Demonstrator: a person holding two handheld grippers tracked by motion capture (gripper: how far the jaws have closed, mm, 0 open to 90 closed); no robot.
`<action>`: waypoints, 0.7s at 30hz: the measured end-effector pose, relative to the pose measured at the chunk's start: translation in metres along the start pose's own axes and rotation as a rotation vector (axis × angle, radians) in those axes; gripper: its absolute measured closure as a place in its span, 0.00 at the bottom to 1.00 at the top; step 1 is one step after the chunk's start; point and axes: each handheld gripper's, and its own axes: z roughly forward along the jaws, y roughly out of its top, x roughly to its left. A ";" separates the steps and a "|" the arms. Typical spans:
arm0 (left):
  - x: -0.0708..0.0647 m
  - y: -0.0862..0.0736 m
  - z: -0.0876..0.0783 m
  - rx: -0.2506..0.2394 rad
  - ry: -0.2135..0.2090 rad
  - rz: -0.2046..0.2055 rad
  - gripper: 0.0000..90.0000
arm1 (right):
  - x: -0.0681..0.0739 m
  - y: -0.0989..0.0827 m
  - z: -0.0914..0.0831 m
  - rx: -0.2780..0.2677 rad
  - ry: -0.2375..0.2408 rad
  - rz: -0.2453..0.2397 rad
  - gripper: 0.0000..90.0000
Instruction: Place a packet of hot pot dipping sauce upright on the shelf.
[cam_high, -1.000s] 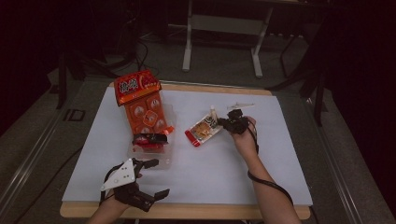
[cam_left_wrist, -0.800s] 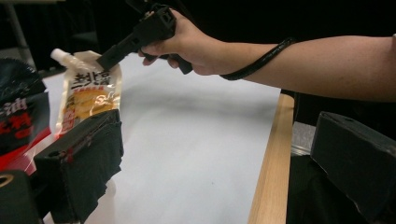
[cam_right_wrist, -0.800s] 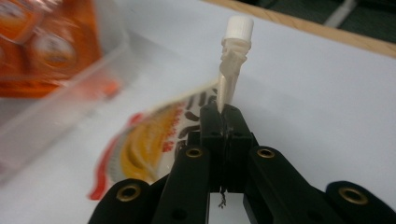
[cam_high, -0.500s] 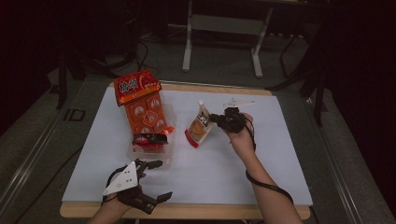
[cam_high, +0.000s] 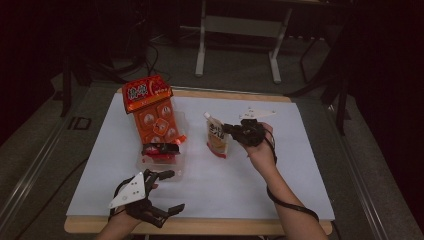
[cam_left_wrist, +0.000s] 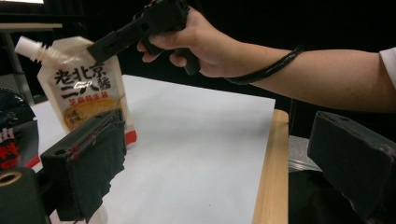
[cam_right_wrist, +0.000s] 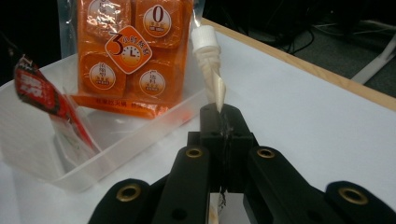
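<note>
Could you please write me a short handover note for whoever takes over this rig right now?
Right gripper: shut on the top edge of the sauce pouch, just below its spout, holding it upright above the white mat.
Left gripper: open, holding nothing, near the table's front edge.
Clear tray: left of the pouch, already holding an orange snack pack and a small red packet.
Done: pouch picked up.
Left: probably carry it to the tray and release it there.

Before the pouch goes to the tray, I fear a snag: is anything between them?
Nothing visible. The right gripper holds the pouch above bare sheet, with the tray to its left.
</note>
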 end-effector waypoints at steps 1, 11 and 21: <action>0.000 0.001 0.000 0.008 0.000 -0.012 0.05 | 0.000 0.000 -0.003 0.000 -0.001 -0.008 1.00; -0.002 0.004 0.003 0.041 0.019 -0.048 0.04 | 0.004 -0.001 -0.032 -0.014 0.000 -0.035 1.00; -0.005 0.009 0.006 0.063 0.025 -0.051 0.03 | 0.013 -0.004 -0.062 -0.033 0.016 -0.063 1.00</action>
